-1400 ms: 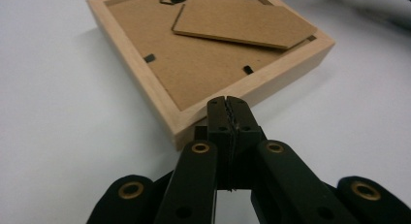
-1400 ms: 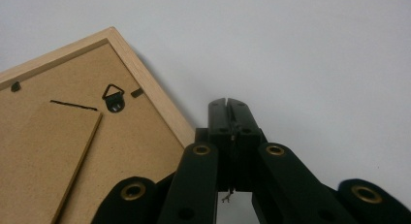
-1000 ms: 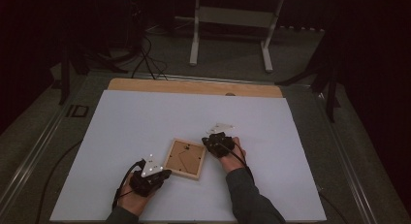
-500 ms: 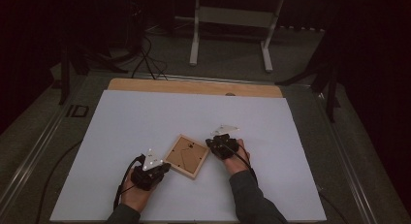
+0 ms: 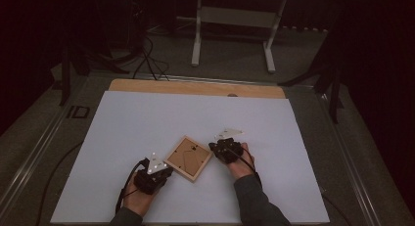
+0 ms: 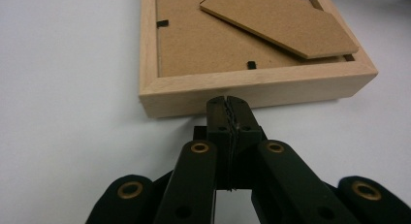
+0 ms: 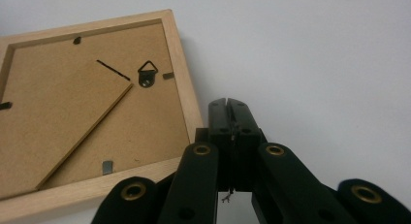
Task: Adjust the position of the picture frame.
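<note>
A white table surface (image 5: 147,123) is spread across the middle of the high view, and on it, at lower centre, a wooden picture frame (image 5: 188,158) is laid face down, turned cornerwise, its brown backing board (image 6: 232,35) and fold-out stand (image 6: 286,25) uppermost. The frame is flanked by both grippers. The left gripper (image 6: 227,102), seen at the frame's lower left in the high view, is held with its jaws pressed together and empty, the tips set against or just short of the frame's near wooden edge (image 6: 252,88); contact cannot be told. The right gripper (image 7: 228,105), at the frame's right, is likewise closed on nothing, its tips resting just beside the frame's corner. The small metal hanger (image 7: 147,74) and the retaining tabs (image 7: 107,167) on the back appear untouched. The work is judged to be at an early stage: the frame is being squared up or steadied, and nothing is yet opened or lifted.
</note>
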`<state>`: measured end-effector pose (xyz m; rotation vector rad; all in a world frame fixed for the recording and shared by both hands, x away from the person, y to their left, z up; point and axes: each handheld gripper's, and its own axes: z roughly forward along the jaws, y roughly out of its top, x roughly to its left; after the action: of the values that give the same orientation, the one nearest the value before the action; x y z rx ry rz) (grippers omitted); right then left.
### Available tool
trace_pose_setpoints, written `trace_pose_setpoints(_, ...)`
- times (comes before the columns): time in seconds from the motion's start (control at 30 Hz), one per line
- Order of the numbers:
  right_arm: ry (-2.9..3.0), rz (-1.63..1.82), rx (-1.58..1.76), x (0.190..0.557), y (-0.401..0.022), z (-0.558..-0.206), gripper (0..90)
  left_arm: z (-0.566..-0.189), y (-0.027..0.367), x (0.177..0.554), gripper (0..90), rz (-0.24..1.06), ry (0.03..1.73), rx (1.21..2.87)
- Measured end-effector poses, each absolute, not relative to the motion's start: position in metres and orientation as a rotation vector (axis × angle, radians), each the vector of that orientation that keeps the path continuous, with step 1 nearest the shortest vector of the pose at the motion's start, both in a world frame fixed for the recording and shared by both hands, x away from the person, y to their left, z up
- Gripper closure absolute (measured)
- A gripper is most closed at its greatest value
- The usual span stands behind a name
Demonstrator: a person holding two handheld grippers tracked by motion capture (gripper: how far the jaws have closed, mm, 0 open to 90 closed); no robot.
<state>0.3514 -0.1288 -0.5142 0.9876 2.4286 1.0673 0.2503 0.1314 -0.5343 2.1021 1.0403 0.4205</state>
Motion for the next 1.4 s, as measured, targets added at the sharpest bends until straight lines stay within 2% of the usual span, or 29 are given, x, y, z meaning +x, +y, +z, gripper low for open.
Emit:
trace_pose_setpoints(0.43,2.445,1.067,1.007,0.34,-0.137,-0.513,89.9,-0.537,0.125,0.265,89.4,0.449,1.085,2.113)
trace_pose_setpoints(0.97,2.451,1.065,1.023,0.328,-0.14,-0.52,89.9,-0.537,0.123,0.301,89.5,0.491,1.173,2.089)
trace_pose_setpoints(1.4,2.483,1.093,1.008,0.308,-0.142,-0.521,89.7,-0.537,0.128,0.275,89.2,0.424,1.117,2.118)
